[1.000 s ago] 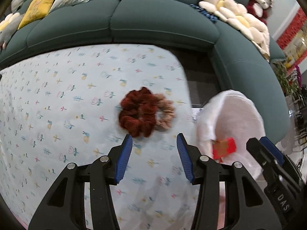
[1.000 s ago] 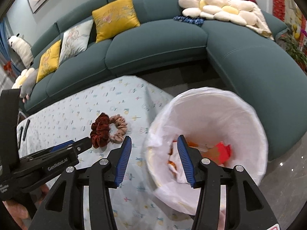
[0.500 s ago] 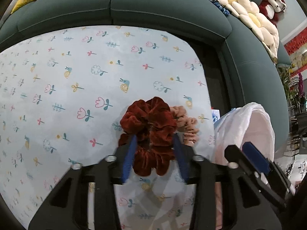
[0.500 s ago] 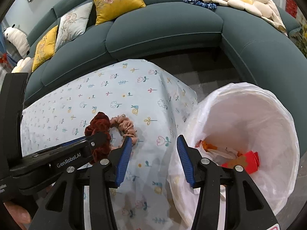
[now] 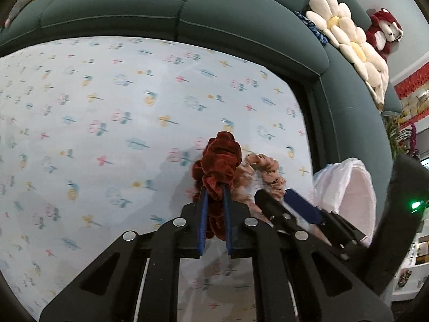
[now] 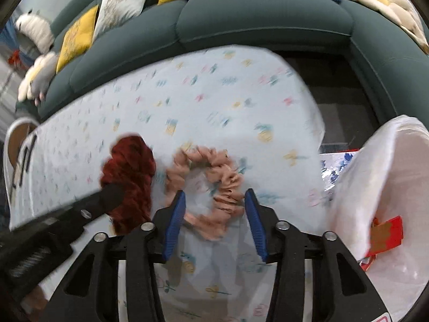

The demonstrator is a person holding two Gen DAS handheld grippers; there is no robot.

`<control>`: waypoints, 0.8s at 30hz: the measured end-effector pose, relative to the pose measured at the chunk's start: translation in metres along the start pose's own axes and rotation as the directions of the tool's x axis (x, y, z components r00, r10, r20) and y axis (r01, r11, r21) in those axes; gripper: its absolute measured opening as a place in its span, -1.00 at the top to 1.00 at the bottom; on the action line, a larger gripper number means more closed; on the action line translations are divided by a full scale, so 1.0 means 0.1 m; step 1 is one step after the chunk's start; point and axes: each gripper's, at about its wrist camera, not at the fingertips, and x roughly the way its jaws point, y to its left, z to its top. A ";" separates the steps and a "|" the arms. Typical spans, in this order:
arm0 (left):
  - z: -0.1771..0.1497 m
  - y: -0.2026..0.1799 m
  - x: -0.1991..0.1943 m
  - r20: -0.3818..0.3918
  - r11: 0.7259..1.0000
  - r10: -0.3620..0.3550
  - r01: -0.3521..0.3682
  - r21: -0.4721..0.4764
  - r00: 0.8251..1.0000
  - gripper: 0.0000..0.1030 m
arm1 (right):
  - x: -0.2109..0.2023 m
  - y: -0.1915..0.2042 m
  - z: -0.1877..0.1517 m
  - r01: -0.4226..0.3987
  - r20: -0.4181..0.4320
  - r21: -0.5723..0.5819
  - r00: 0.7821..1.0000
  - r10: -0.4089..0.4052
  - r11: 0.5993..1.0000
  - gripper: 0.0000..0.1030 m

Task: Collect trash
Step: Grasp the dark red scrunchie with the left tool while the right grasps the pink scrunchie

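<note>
My left gripper [image 5: 214, 201], lower centre, is closing on the red scrunchie [image 5: 218, 166]; my right gripper [image 6: 214, 214] closes around the pink scrunchie [image 6: 206, 185] (not pinched yet). Thin bite, either could slip before the bin [image 6: 375, 177] at right.

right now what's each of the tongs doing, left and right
Left tongs: closing, pads pinching the dark red scrunchie.
Right tongs: open but closing; the pink scrunchie sits between the pads, not yet gripped.

Tablecloth [image 6: 214, 91] print motion-blurred; bin liner [image 6: 386, 177] cut off at frame edge; red scrunchie [image 6: 128, 171] part-hidden by left gripper [image 6: 112, 196]
</note>
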 end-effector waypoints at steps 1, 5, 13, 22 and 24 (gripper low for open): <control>0.00 0.04 -0.02 0.003 1.000 0.010 -0.010 0.002 1.000 0.80 | 0.04 0.04 -0.03 -0.002 -0.014 -0.007 1.000 0.002 1.000 0.38; -0.02 0.16 -0.09 0.009 1.000 0.029 -0.028 -0.007 1.000 0.81 | 0.04 0.12 -0.08 0.045 -0.005 -0.032 0.999 -0.045 0.998 0.66; -0.09 0.22 -0.31 0.036 0.999 0.023 -0.022 -0.030 0.999 0.83 | -0.23 0.13 -0.11 0.004 0.026 -0.016 1.000 -0.004 1.000 0.76; -0.20 -0.01 -0.69 0.090 1.000 0.002 -0.002 0.010 0.996 0.84 | -0.88 0.15 -0.10 -0.030 0.133 -0.017 0.991 0.032 0.999 0.76; -0.22 -0.07 -0.80 0.105 1.000 -0.004 0.002 0.019 0.994 0.84 | -1.04 0.13 -0.10 -0.032 0.159 -0.017 0.987 0.035 0.999 0.76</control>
